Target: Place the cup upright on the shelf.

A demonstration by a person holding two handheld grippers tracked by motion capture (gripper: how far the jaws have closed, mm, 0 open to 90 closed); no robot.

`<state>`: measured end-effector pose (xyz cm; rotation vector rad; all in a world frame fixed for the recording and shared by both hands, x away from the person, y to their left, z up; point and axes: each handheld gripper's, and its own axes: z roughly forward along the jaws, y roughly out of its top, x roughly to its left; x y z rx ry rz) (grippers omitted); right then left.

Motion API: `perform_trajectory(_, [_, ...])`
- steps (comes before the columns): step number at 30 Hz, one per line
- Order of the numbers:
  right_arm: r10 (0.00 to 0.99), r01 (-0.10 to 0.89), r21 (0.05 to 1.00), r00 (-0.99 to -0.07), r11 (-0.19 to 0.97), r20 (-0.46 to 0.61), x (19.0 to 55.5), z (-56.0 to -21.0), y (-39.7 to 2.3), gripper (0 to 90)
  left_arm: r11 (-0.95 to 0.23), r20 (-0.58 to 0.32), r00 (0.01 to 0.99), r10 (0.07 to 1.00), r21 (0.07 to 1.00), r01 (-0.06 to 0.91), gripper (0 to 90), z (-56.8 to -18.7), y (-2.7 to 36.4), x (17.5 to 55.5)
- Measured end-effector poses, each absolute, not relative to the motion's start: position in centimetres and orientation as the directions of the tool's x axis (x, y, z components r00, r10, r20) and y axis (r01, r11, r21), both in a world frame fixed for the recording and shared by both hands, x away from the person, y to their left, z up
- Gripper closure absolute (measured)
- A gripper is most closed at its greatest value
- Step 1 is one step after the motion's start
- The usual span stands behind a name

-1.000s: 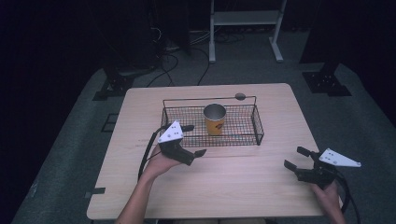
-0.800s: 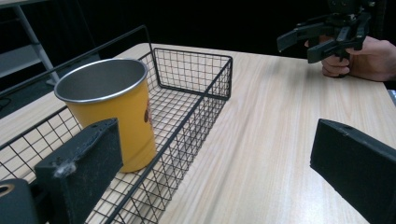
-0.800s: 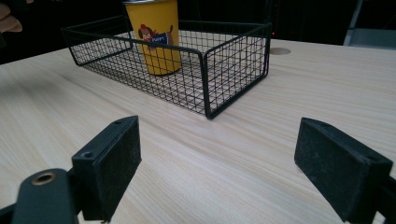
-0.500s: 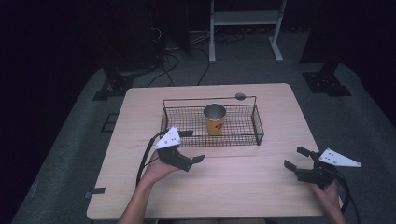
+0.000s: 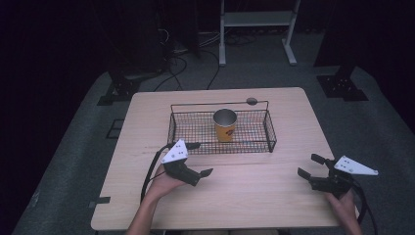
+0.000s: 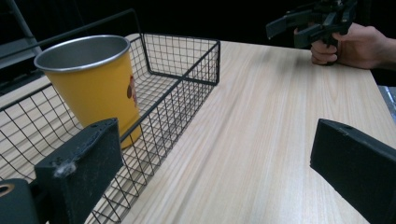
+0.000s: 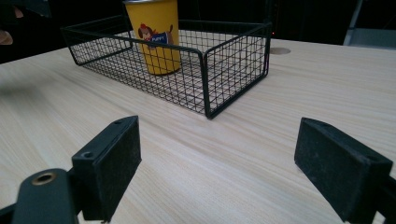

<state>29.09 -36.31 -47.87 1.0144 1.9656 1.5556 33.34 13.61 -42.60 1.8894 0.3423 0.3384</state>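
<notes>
Your left gripper (image 5: 199, 159), jaws spread and empty, sits just near of the wire basket (image 5: 221, 145); the yellow cup (image 5: 225, 125) stands upright inside it, slightly far-right. Your right gripper (image 5: 310, 166) is spread too, well apart.

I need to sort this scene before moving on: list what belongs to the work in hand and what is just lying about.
In the work:
- yellow cup, upright in the basket
- wire basket
- left gripper, open, beside the basket
- right gripper, open, apart from it

Just about:
- table
- white stand behind
- floor cables
</notes>
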Motion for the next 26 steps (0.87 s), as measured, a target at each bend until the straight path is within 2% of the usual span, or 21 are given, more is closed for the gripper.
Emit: perform_trajectory(26, [0.760,0.275,0.955,-0.642,0.106,0.100,29.1,-47.9,-36.3,13.6,-0.327,0.056,0.909,0.414,0.941,0.091,1.6,-45.1,14.6,30.1])
